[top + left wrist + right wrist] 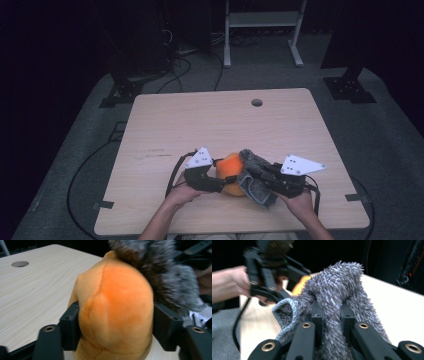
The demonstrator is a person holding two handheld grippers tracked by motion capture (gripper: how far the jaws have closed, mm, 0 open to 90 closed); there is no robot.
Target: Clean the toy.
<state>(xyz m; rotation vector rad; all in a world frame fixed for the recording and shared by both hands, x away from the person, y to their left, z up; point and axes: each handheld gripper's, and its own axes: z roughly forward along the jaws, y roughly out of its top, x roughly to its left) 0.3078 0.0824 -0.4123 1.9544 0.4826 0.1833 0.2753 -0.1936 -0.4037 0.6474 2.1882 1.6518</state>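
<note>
An orange plush (231, 172) is seen near the desk's (165, 125) near edge, about midway along it, with a grey cloth (257, 180) draped over its right side. The plush is pinched between the pads of the left gripper (220, 184); in the left gripper view both pads press into the orange plush (116, 307) at its flanks. The right gripper (260, 176) is pressed together on a fold of the cloth (337, 295), fibres bunched between its jaws. Both hands are held low at the near edge.

Step judged in hand: the plush is being steadied while the cloth is worked over it, either wiped or wrapped; which one cannot be told. Next move likely calls for the cloth to be drawn across the orange surface with the left grip kept firm, so the soft body is not dragged along. The far desk hole (257, 102) is well apart and not involved.
</note>
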